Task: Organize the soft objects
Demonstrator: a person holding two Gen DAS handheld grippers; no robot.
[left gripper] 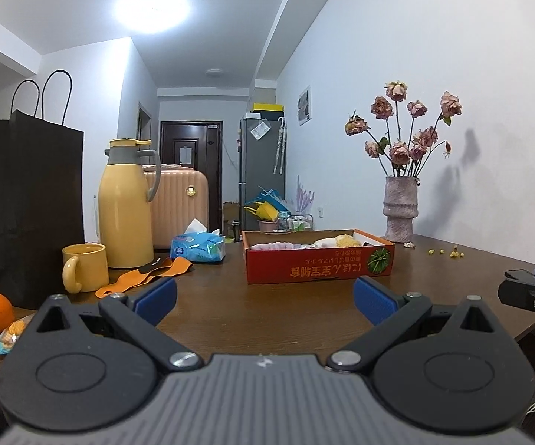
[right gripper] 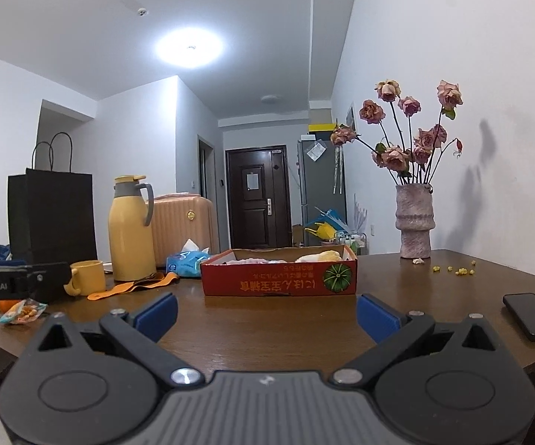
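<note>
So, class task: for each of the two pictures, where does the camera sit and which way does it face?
Left wrist: on the left gripper, low over the table, facing the red cardboard box; own open fingers show.
Right wrist: on the right gripper, same heading; own open fingers and the left gripper show.
Shared: box, yellow thermos, vase of dried roses.

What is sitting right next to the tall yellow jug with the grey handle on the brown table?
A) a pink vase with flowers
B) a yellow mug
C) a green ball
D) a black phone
B: the yellow ceramic mug stands just beside the tall yellow thermos jug with the grey handle on the brown wooden table, while the black phone and the pink vase of dried roses are far across on the other side.
</note>
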